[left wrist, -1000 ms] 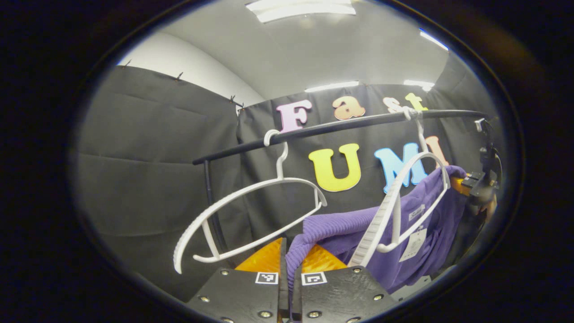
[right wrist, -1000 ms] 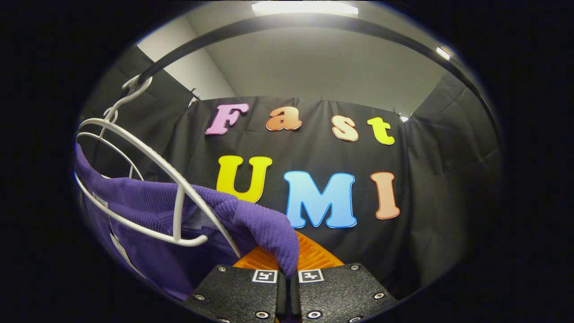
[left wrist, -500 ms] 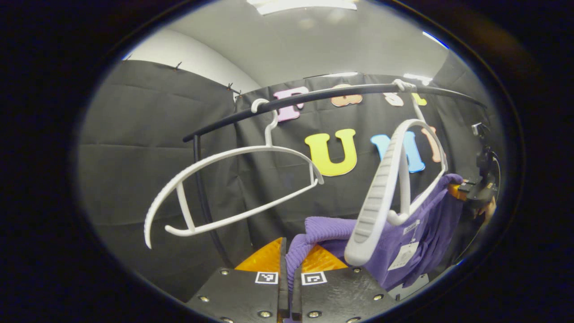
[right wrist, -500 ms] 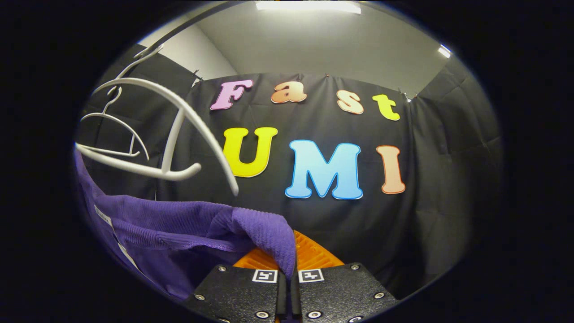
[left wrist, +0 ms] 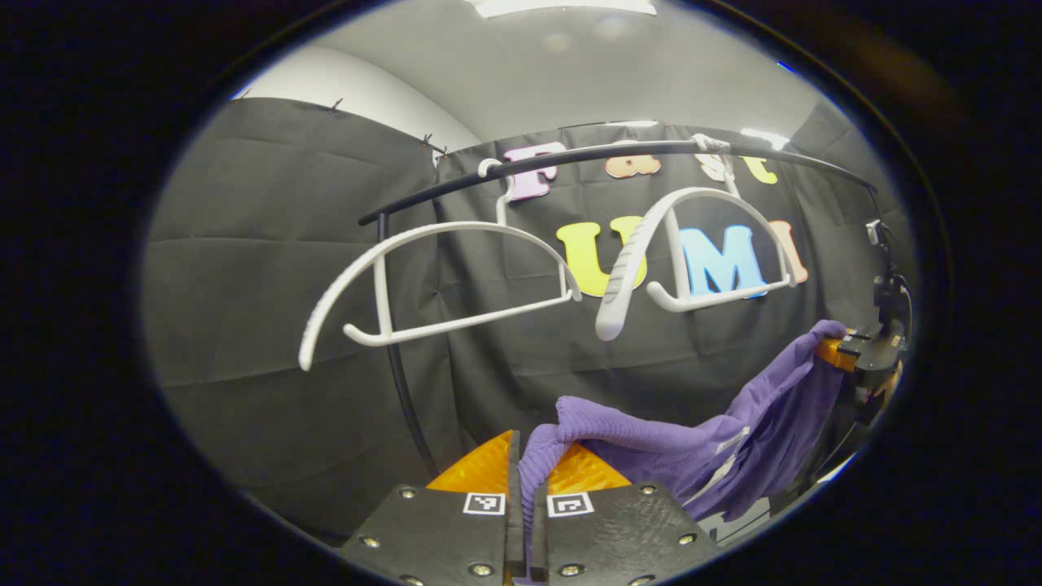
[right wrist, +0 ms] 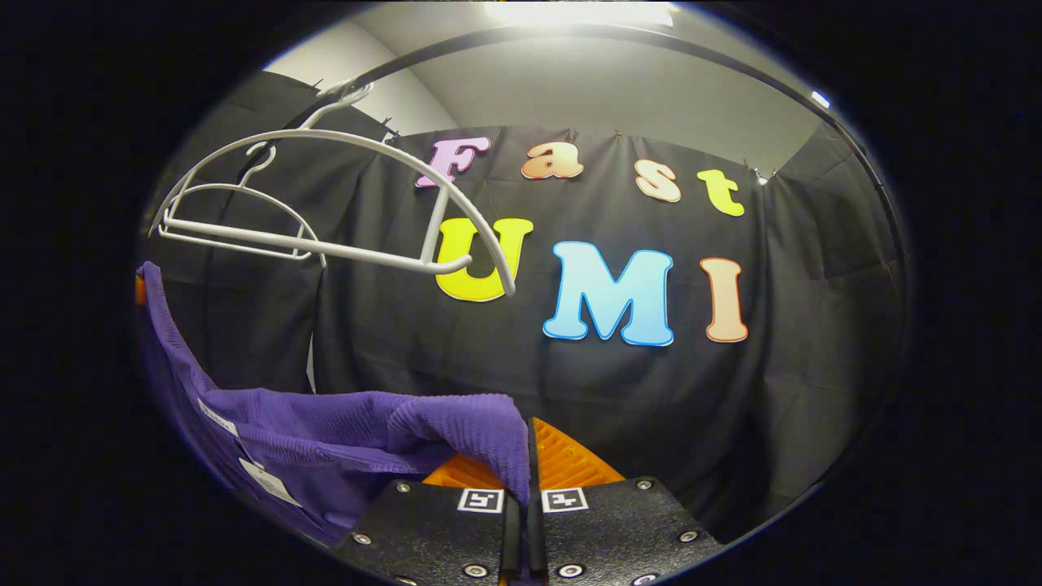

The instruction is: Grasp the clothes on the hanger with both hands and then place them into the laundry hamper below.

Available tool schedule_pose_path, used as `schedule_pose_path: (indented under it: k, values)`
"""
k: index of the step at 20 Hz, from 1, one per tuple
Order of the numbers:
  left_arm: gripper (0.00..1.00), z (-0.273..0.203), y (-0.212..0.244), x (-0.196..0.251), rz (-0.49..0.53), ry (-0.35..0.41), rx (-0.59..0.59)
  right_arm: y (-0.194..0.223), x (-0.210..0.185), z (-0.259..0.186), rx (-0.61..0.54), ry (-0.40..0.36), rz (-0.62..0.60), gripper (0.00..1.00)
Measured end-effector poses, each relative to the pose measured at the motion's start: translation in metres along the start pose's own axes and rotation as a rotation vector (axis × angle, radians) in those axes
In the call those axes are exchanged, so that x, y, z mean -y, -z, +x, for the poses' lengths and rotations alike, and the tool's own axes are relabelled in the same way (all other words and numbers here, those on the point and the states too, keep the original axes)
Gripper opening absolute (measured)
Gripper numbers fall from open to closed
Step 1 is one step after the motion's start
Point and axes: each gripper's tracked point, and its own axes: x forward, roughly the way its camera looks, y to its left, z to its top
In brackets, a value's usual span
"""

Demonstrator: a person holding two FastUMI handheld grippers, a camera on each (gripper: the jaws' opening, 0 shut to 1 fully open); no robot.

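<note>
A purple knit garment [left wrist: 692, 439] hangs stretched between my two grippers, below the rail and free of the hangers. My left gripper [left wrist: 521, 464] is shut on one end of it. At the far right of the left gripper view the right gripper [left wrist: 855, 350] holds the other end. In the right gripper view my right gripper [right wrist: 525, 456] is shut on a fold of the purple garment [right wrist: 342, 423], which sags off to the left with white tags showing. Two bare white hangers [left wrist: 444, 281] [left wrist: 692, 244] hang from the black rail [left wrist: 619, 155] above.
The black rail's upright post [left wrist: 403, 374] stands behind the left gripper. In the right gripper view the white hangers [right wrist: 326, 203] hang at upper left under the curved rail [right wrist: 651, 49]. The booth's black cloth wall closes the back.
The garment has come off the right-hand hanger, which swung back up under the rail. Both grippers have dropped lower with the garment held between them.
</note>
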Motion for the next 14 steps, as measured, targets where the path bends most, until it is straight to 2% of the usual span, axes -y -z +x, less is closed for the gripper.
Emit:
schedule_pose_path:
  k: [1,2,3,4,5,6,7,8,14]
  values:
    - [0.08,-0.005,0.0,0.003,0.0,0.016,0.004,-0.003,-0.003,-0.011,0.003,0.001,0.003,0.03]
    - [0.04,-0.009,-0.002,0.006,0.001,0.033,0.009,-0.006,-0.006,-0.022,0.008,0.002,0.005,0.03]
    - [0.08,-0.014,-0.003,0.007,0.002,0.049,0.012,-0.01,-0.008,-0.034,0.012,0.006,0.009,0.03]
    - [0.04,-0.025,-0.005,0.01,-0.001,0.064,0.021,-0.014,-0.011,-0.045,0.016,0.009,0.017,0.03]
    - [0.08,-0.035,-0.008,0.011,-0.006,0.079,0.033,-0.019,-0.016,-0.058,0.02,0.01,0.029,0.03]
    - [0.04,-0.046,-0.012,0.012,-0.013,0.094,0.046,-0.024,-0.021,-0.071,0.026,0.011,0.039,0.02]
    - [0.08,-0.06,-0.016,0.011,-0.018,0.111,0.06,-0.03,-0.025,-0.082,0.034,0.013,0.046,0.02]
    - [0.04,-0.069,-0.019,0.013,-0.022,0.128,0.072,-0.035,-0.031,-0.093,0.041,0.013,0.051,0.03]
    - [0.04,-0.104,-0.041,0.032,-0.05,0.251,0.132,-0.066,-0.069,-0.168,0.082,0.01,0.094,0.03]
